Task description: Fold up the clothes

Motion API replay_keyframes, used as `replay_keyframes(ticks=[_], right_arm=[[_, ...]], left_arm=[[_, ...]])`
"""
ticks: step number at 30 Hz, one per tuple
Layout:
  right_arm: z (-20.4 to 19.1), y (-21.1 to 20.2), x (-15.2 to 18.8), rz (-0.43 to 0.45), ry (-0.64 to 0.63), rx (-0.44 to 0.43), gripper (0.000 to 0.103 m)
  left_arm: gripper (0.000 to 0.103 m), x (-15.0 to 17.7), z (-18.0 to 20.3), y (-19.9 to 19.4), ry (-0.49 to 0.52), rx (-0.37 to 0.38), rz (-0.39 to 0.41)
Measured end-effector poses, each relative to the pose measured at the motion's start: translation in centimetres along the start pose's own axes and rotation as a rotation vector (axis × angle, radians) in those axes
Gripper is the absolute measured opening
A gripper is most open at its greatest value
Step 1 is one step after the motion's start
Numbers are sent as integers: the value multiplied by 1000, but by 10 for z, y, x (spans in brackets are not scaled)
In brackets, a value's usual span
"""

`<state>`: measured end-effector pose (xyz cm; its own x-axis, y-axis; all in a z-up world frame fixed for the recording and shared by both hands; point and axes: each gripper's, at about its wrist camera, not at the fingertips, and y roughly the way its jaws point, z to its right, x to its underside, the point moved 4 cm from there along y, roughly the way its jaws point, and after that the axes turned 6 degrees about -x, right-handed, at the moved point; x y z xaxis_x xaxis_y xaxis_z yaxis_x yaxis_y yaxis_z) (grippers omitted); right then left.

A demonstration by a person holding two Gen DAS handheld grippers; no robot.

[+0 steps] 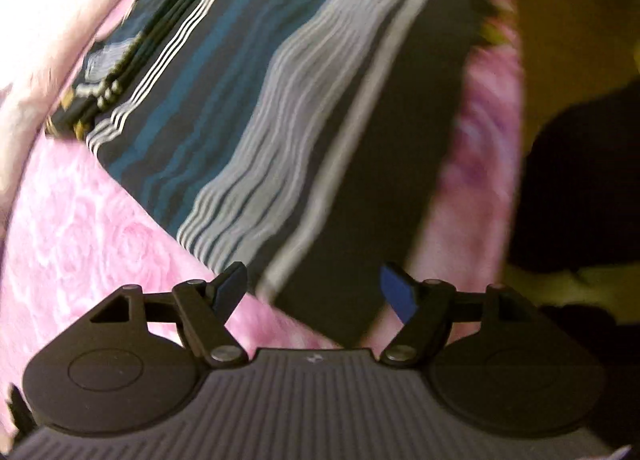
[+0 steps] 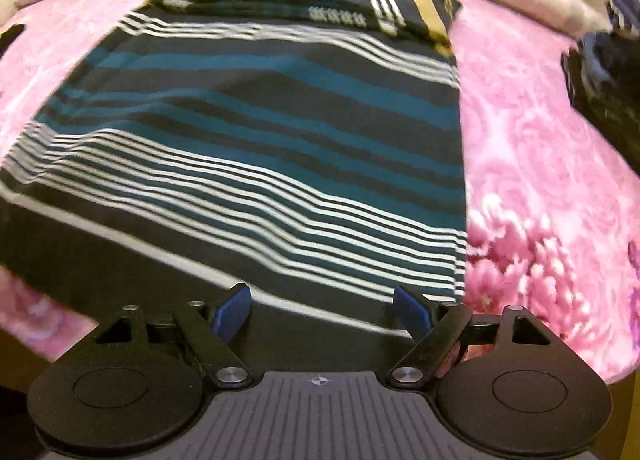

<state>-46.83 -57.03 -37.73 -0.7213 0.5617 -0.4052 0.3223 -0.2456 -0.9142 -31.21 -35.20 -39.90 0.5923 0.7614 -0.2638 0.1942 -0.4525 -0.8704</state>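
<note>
Left wrist view: the left gripper (image 1: 314, 292) has its jaws spread wide, blue pads (image 1: 230, 288) showing, nothing clamped between them. The striped shirt (image 1: 280, 108) lies flat on the pink floral blanket (image 1: 92, 228), running from the upper left down to a dark corner between the jaws. Whether the fingertips touch the fabric cannot be determined; the frame is motion-blurred. Stripe pattern: black, teal, white and a mustard band at the far end. A pale pink fabric (image 1: 52, 20) borders the blanket at the upper left. A dark mass (image 1: 572, 188) sits at the right, unidentifiable.

Right wrist view: the right gripper (image 2: 322, 310) is likewise spread apart, empty, with its pads over the shirt's (image 2: 256, 132) near black hem. The shirt covers the centre of the blanket (image 2: 540, 180), its far end folded over near the mustard band. A dark garment (image 2: 608, 92) lies apart at the right edge.

Writing: a small white printed mark appears near the shirt's far end, too blurred to read. No brand legible.
</note>
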Motion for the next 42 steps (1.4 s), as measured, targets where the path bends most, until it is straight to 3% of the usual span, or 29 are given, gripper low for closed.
replay_keyframes(ticks=[8, 13, 15, 17, 20, 23, 28, 31, 35, 42], right_arm=[[-39, -9, 23, 4, -103, -45, 81], [-35, -8, 33, -4, -137, -40, 81], [-34, -11, 35, 14, -161, -28, 81], [-36, -15, 37, 29, -197, -21, 81], [-44, -18, 44, 42, -267, -30, 81], [-69, -20, 52, 80, -382, -56, 81], [-130, -9, 61, 164, -617, -130, 81], [-158, 13, 65, 205, -753, -82, 81], [-142, 23, 67, 247, -745, -72, 81], [-73, 24, 68, 225, -709, 168, 81]], left_arm=[[71, 5, 34, 4, 197, -117, 64], [75, -7, 37, 22, 290, -193, 89], [62, -5, 38, 20, 309, -201, 87], [18, -1, 41, 16, 326, -212, 78], [10, 4, 33, 19, 293, -261, 47], [9, 1, 22, 19, 211, -257, 25], [8, -10, -3, 7, -15, -148, 11], [8, -9, -17, -2, -127, -109, 13], [6, -10, -17, -13, -104, -108, 25], [6, -8, -8, -16, -69, -125, 38]])
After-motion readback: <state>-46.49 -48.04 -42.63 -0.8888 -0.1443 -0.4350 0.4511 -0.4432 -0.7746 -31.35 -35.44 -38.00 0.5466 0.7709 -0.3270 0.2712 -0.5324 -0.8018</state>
